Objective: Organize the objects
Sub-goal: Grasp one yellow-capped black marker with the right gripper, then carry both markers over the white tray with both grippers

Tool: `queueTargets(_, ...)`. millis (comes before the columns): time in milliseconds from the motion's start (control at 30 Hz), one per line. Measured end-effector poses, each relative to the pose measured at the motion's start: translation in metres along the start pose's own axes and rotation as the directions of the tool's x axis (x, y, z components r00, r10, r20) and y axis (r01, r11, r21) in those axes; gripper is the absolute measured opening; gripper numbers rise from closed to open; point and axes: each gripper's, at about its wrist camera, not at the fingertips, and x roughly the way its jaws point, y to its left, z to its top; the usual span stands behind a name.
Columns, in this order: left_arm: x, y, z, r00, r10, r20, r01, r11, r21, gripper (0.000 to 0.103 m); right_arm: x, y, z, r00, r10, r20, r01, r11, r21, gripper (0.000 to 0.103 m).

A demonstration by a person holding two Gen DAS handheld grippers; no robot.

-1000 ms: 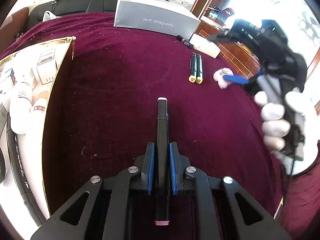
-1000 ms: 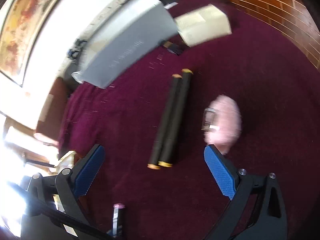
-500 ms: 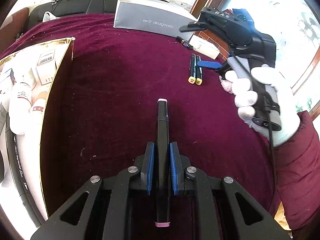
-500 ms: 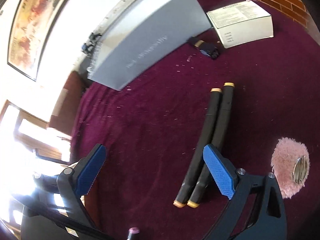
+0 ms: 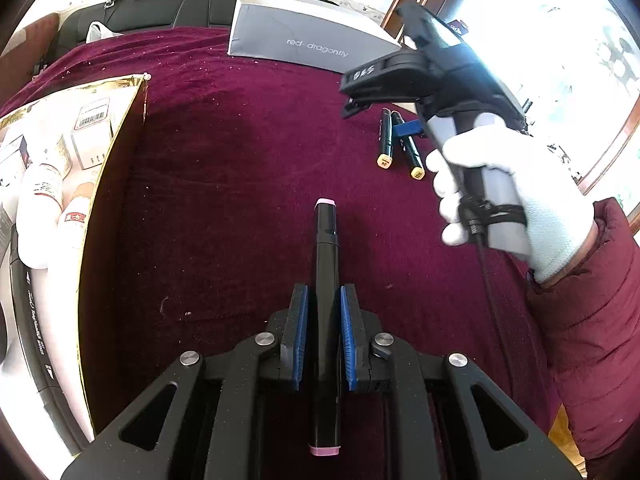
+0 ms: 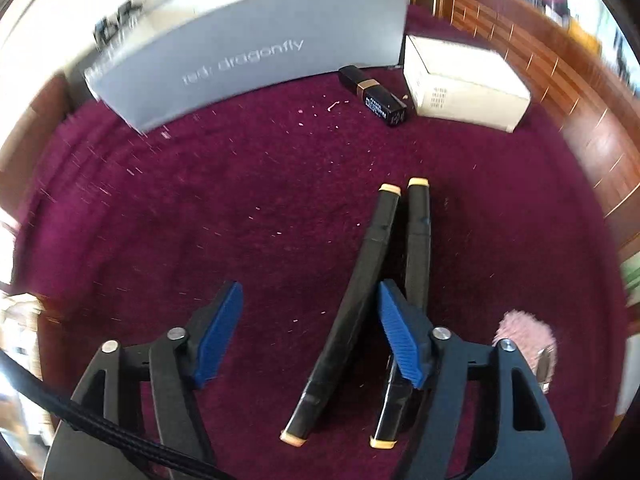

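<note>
Left tongs (image 5: 323, 340) clamp a pink-capped marker (image 5: 326, 280), not yet stowed. Right tongs (image 6: 308, 336) are closing over two yellow-capped markers (image 6: 360, 300) on the maroon desk (image 6: 240, 200); the left one lies between the pads, ungripped. Lipstick (image 6: 374, 96) and pink puff (image 6: 524, 332) remain beyond.

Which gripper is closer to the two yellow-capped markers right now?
Right. The right gripper is over the yellow-capped markers, jaws closing astride one; the left gripper sits well back, clamping a pink-capped marker.

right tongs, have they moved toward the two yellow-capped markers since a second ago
Yes. The right tongs have shifted over the yellow-capped markers, nearer the grey box, jaws closing around one marker.
</note>
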Motion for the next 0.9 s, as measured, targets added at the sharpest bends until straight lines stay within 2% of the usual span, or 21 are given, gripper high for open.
queueTargets(67, 0.0, 0.0, 0.0, 1.0, 0.0, -0.001, 0.0, 1.0, -0.008, 0.013, 0.001, 0.007, -0.002, 0.996, -0.083, 0.017, 0.083, 0.996, -0.038, 0.046)
queueTargets(100, 0.0, 0.0, 0.001, 1.0, 0.0, -0.002, 0.0, 1.0, -0.013, 0.013, 0.0, 0.007, -0.003, 0.997, -0.079, 0.023, 0.08, 0.996, -0.045, 0.041)
queueTargets(167, 0.001, 0.001, 0.003, 1.0, -0.002, -0.011, 0.002, 1.0, -0.029, 0.013, -0.004, 0.004, -0.007, 0.997, -0.08, 0.021, 0.08, 0.996, -0.043, 0.013)
queueTargets(267, 0.003, 0.002, 0.007, 1.0, -0.008, -0.03, 0.007, 0.999, -0.053, 0.018, -0.009, -0.007, -0.017, 1.0, -0.021, -0.003, 0.021, 0.999, -0.029, 0.012)
queueTargets(333, 0.004, -0.004, 0.008, 0.999, 0.013, -0.038, -0.015, 0.999, -0.04, 0.019, -0.016, -0.016, -0.027, 1.0, 0.015, -0.011, -0.015, 1.0, -0.013, 0.012)
queueTargets(400, 0.006, -0.012, 0.008, 0.998, 0.044, -0.042, -0.045, 0.999, -0.019, 0.024, -0.022, -0.025, -0.039, 0.997, 0.08, -0.023, -0.079, 0.997, 0.021, 0.012)
queueTargets(467, 0.007, -0.02, 0.007, 0.998, 0.058, -0.04, -0.058, 0.998, 0.005, 0.035, -0.028, -0.036, -0.053, 0.991, 0.132, -0.03, -0.13, 0.99, 0.05, 0.012)
queueTargets(500, 0.007, -0.024, 0.005, 0.997, 0.068, -0.035, -0.067, 0.998, 0.019, 0.037, -0.033, -0.031, -0.061, 0.988, 0.151, -0.03, -0.149, 0.987, 0.062, 0.012)
queueTargets(600, 0.012, -0.037, 0.003, 0.993, 0.122, -0.005, -0.121, 0.99, 0.075, 0.046, -0.045, -0.04, -0.087, 0.984, 0.174, -0.021, -0.172, 0.982, 0.079, 0.012)
queueTargets(700, 0.021, -0.049, 0.003, 0.984, 0.177, 0.016, -0.177, 0.973, 0.146, 0.046, -0.056, -0.044, -0.106, 0.981, 0.193, -0.007, -0.192, 0.977, 0.092, 0.012)
queueTargets(733, 0.021, -0.048, 0.004, 0.985, 0.173, 0.022, -0.174, 0.974, 0.148, 0.038, -0.059, -0.044, -0.11, 0.98, 0.197, -0.002, -0.196, 0.976, 0.095, 0.012)
queueTargets(767, 0.022, -0.047, 0.005, 0.986, 0.163, 0.023, -0.164, 0.975, 0.148, 0.012, -0.061, -0.046, -0.114, 0.979, 0.204, 0.003, -0.203, 0.974, 0.096, 0.012)
queueTargets(900, 0.013, -0.032, 0.004, 0.995, 0.094, -0.012, -0.092, 0.99, 0.103, 0.011, -0.065, -0.046, -0.125, 0.968, 0.25, 0.02, -0.251, 0.961, 0.114, 0.012)
